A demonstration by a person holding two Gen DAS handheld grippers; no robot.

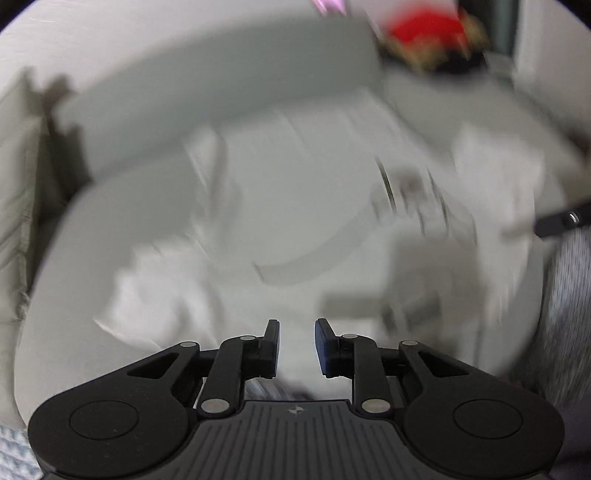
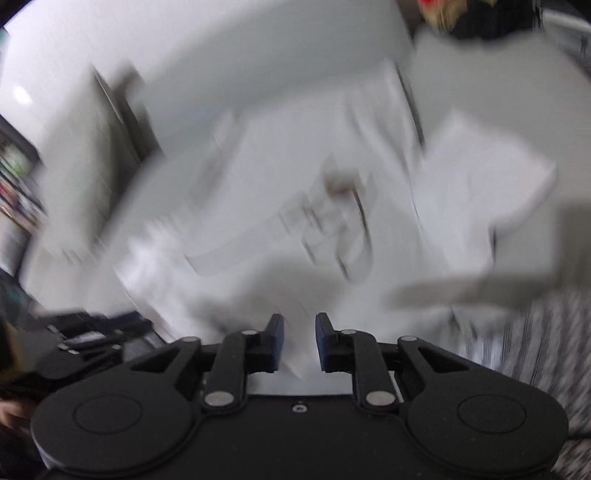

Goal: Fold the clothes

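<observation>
Both views are heavily smeared, so fine detail of the cloth cannot be made out. In the left wrist view, the left gripper [image 1: 296, 347] has its jaws set a modest gap apart, with nothing between the pads; pale cloth and a dark scrap show through the gap, but whether the tips touch the cloth cannot be told. Far to its left stands a pale cushion [image 1: 16, 206]; ahead of the fingers, from left to right, the white garment [image 1: 280, 206] lies spread over a light grey rounded surface [image 1: 221, 66], with a faint dark print [image 1: 410, 192] ahead and to the right; far ahead and to the right sits a red and gold object [image 1: 432, 35]; at the right edge a black part [image 1: 563, 221] juts in above striped fabric [image 1: 569, 314].

In the right wrist view, the right gripper [image 2: 299, 343] is likewise parted by a modest gap and grips nothing; a fold of the white garment [image 2: 280, 177] shows in the gap beyond the pads; to the tool's left lies dark clutter [image 2: 85, 339]; ahead spreads the garment with its print [image 2: 340, 221]; to the right a white flap [image 2: 476, 192], and striped fabric [image 2: 546, 332] at the lower right.
</observation>
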